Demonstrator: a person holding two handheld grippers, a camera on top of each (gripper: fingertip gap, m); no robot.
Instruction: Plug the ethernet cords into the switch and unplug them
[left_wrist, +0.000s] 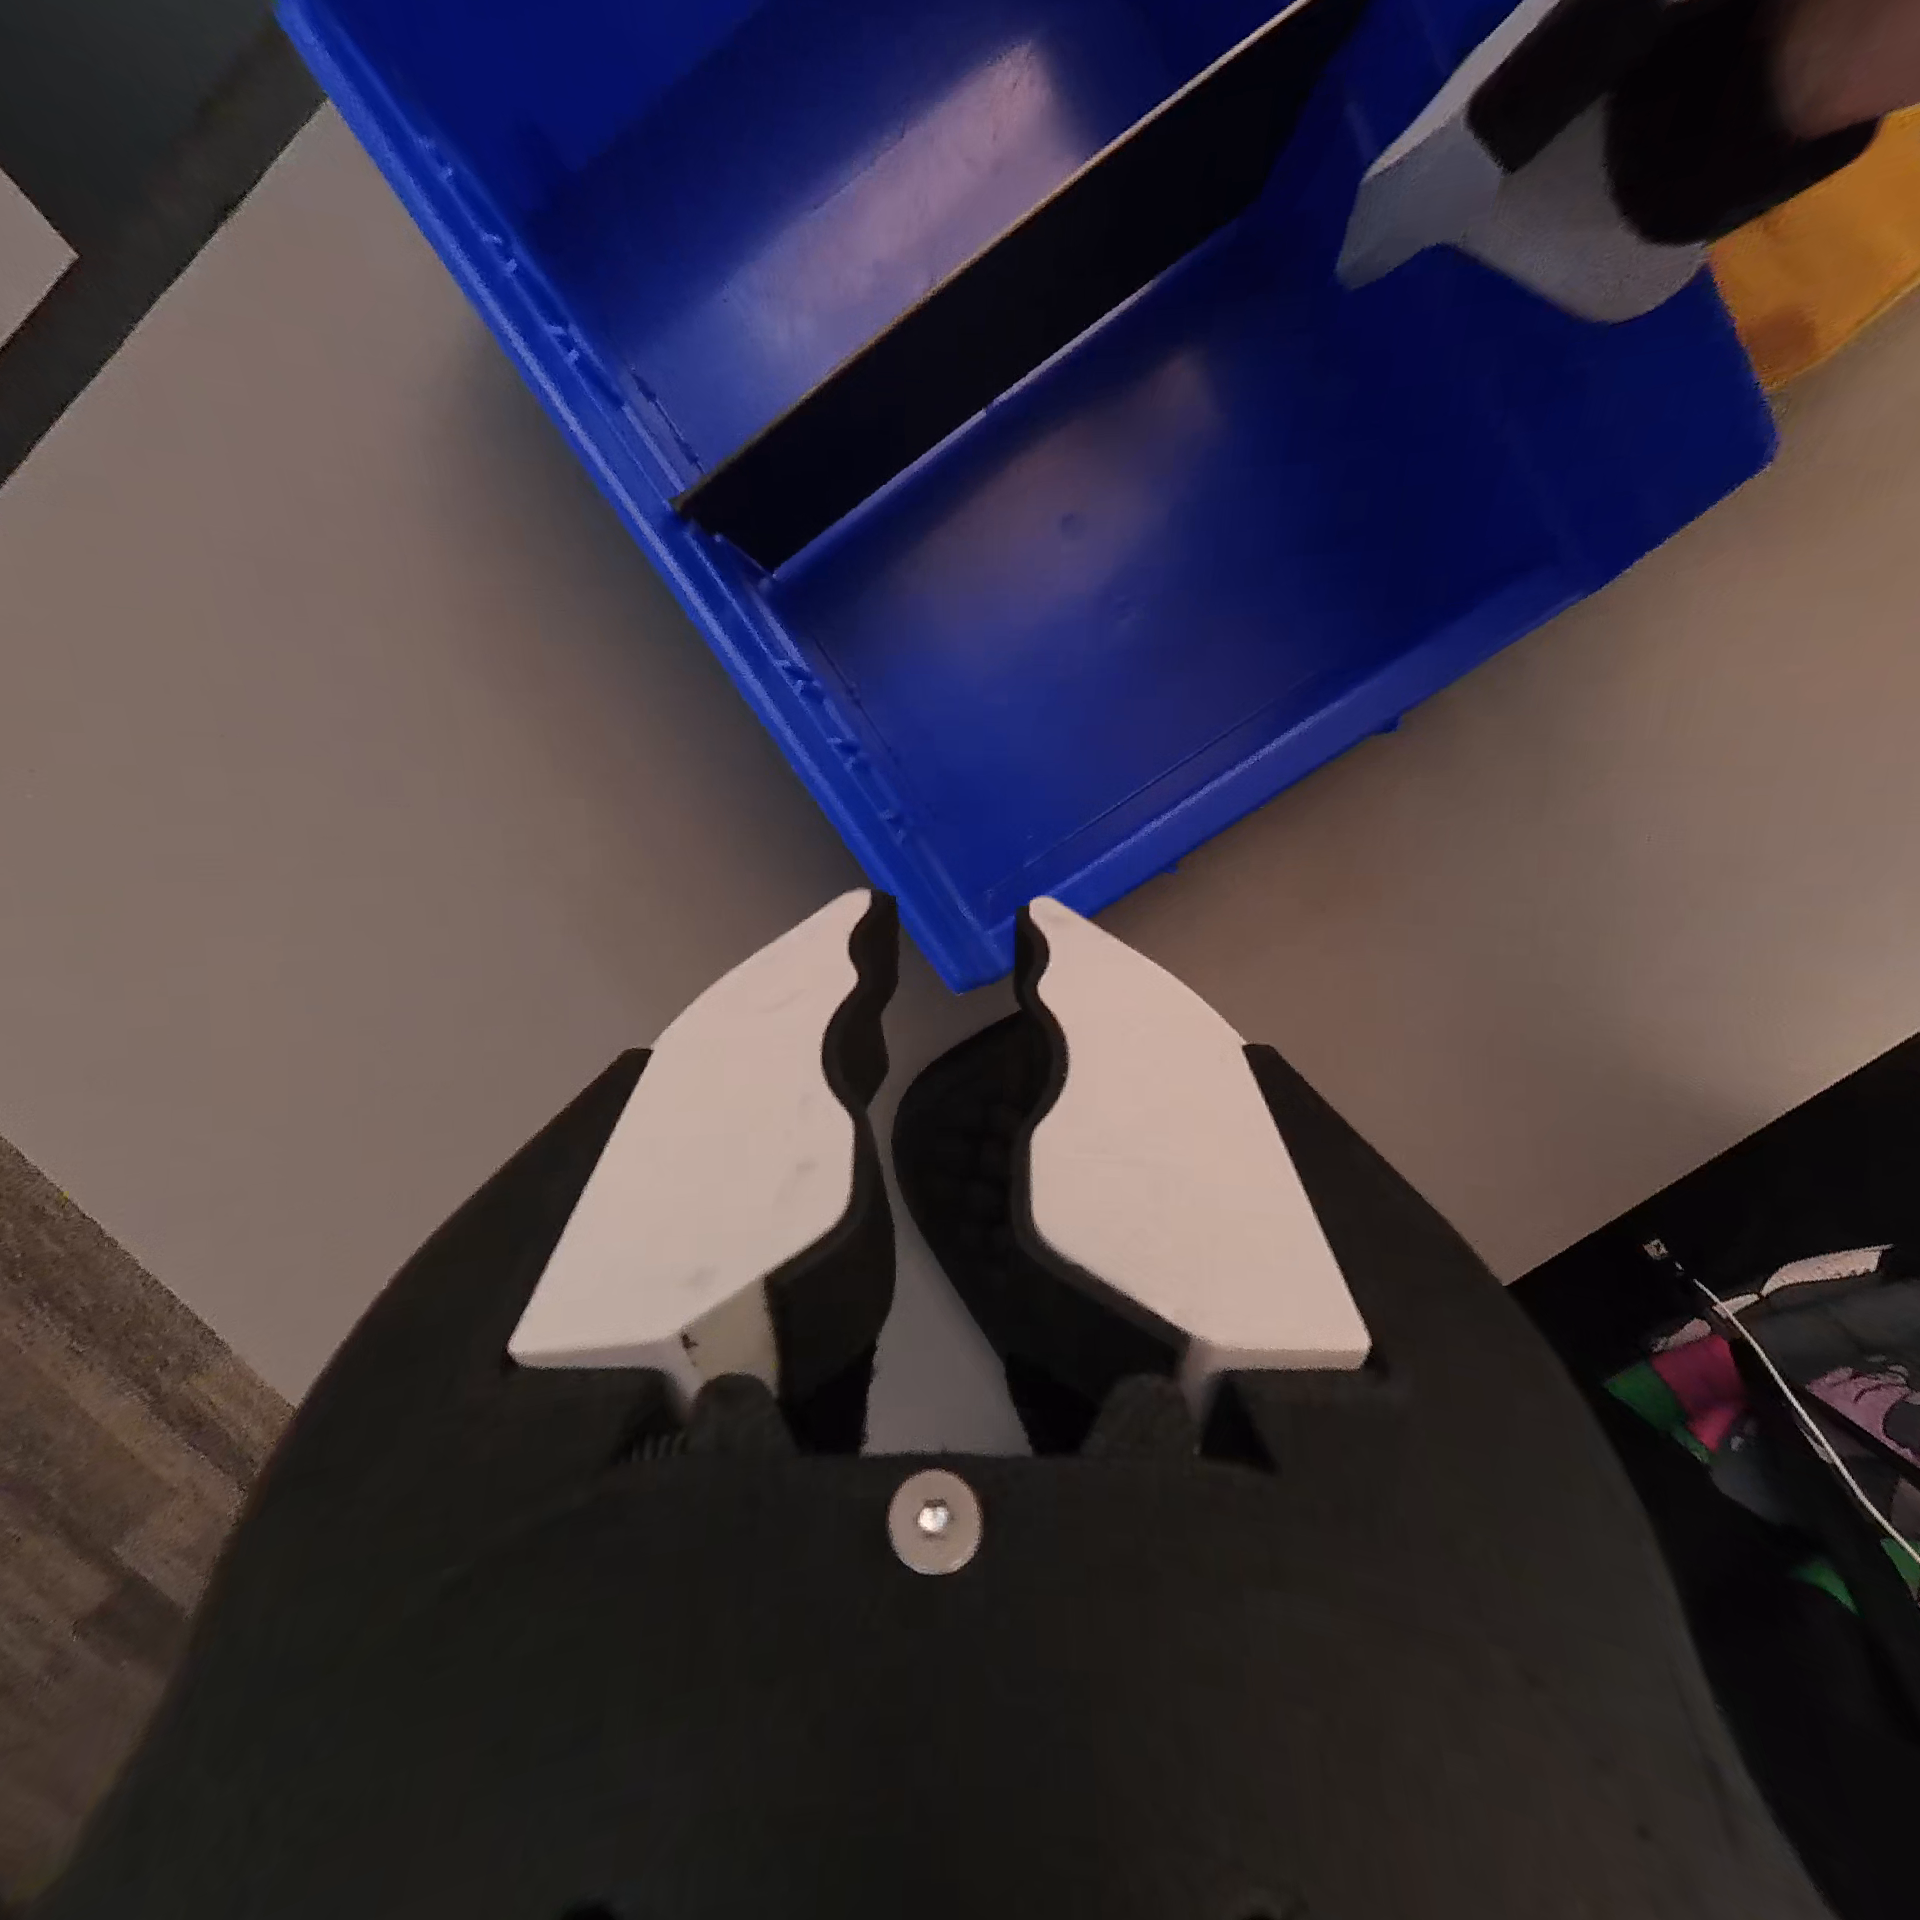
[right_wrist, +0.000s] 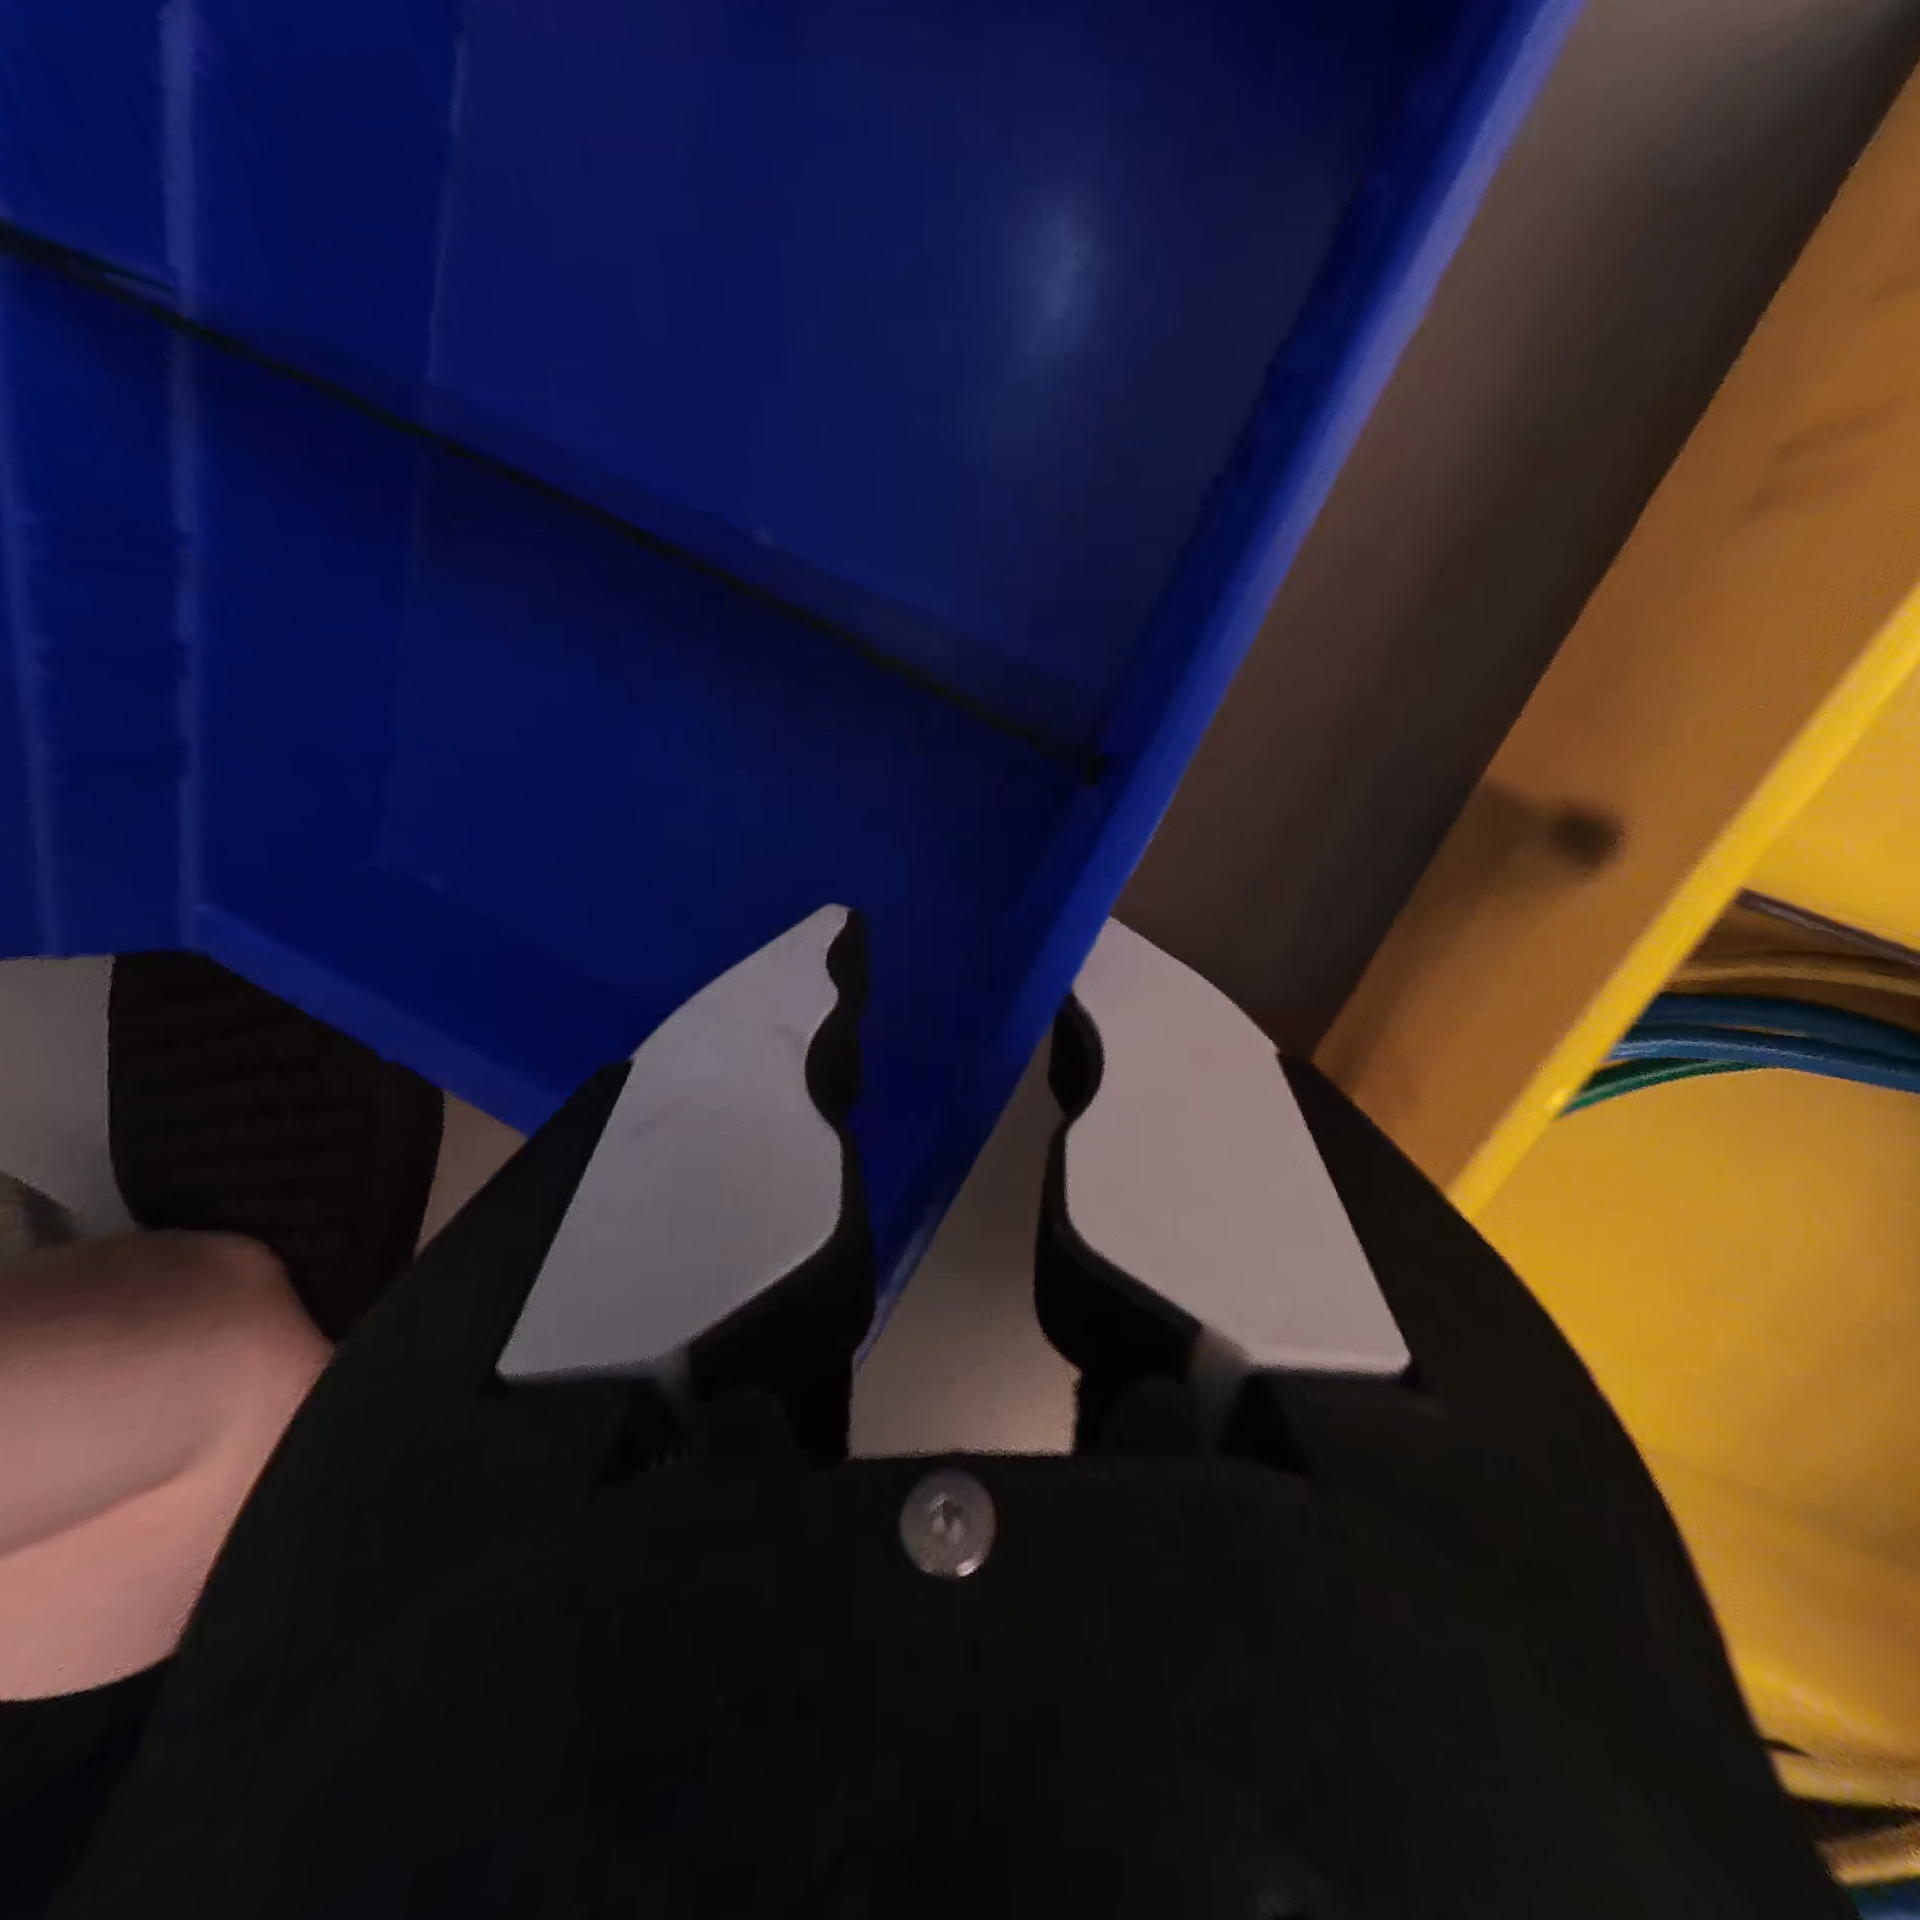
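Note:
A blue bin (left_wrist: 1143, 582) with a black divider (left_wrist: 966, 343) stands on the pale table, both compartments bare. My left gripper (left_wrist: 954, 920) has its fingertips on either side of the bin's near corner and looks closed on it. My right gripper (right_wrist: 961, 977) straddles the bin's side wall (right_wrist: 1195, 644), which runs between its jaws, and it grips that wall. It also shows in the left wrist view (left_wrist: 1475, 208) at the bin's far right wall. Blue and green cords (right_wrist: 1756, 1039) lie in a yellow bin (right_wrist: 1662, 1351). No switch is in view.
A wooden board (right_wrist: 1662, 623) lies between the blue and yellow bins. A person's hand (right_wrist: 135, 1434) is at the lower left of the right wrist view. A dark bag with colourful items (left_wrist: 1766, 1382) sits at the table's right edge. Carpeted floor (left_wrist: 94, 1403) lies past the left edge.

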